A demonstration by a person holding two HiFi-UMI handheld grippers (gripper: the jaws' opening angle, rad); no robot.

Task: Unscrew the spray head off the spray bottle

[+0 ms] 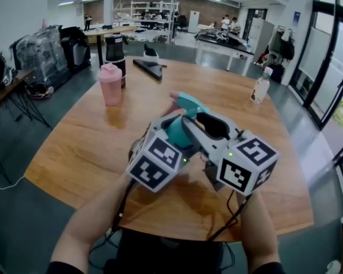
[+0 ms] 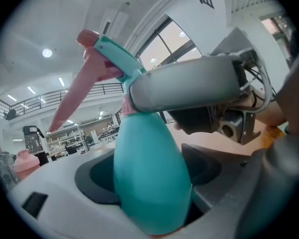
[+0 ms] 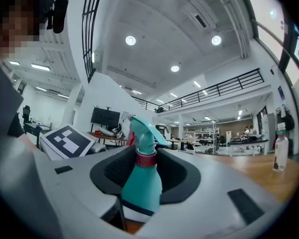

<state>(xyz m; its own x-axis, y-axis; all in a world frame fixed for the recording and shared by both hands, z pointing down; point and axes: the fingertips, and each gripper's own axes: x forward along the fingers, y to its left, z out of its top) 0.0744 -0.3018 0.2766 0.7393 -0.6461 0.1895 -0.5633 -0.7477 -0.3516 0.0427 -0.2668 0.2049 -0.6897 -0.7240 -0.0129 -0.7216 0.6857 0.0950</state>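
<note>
Both grippers meet over the round wooden table (image 1: 74, 153) around a teal spray bottle (image 1: 177, 135), which stays off the tabletop. My left gripper (image 1: 172, 138) is shut on the bottle's wide body (image 2: 149, 178), which fills the hollows of its pads. The teal spray head (image 2: 112, 54) and pink trigger (image 2: 70, 103) rise above it. My right gripper (image 1: 201, 117) sits at the neck: the pink collar (image 3: 146, 159) stands between its open jaws with gaps on both sides. One grey finger of that gripper (image 2: 189, 88) crosses in front of the neck.
A pink shaker cup (image 1: 110, 83) and a tall black container (image 1: 114, 50) stand at the table's far left. A black wedge-shaped object (image 1: 151, 67) lies at the far edge. A small clear bottle (image 1: 261, 86) stands at the right.
</note>
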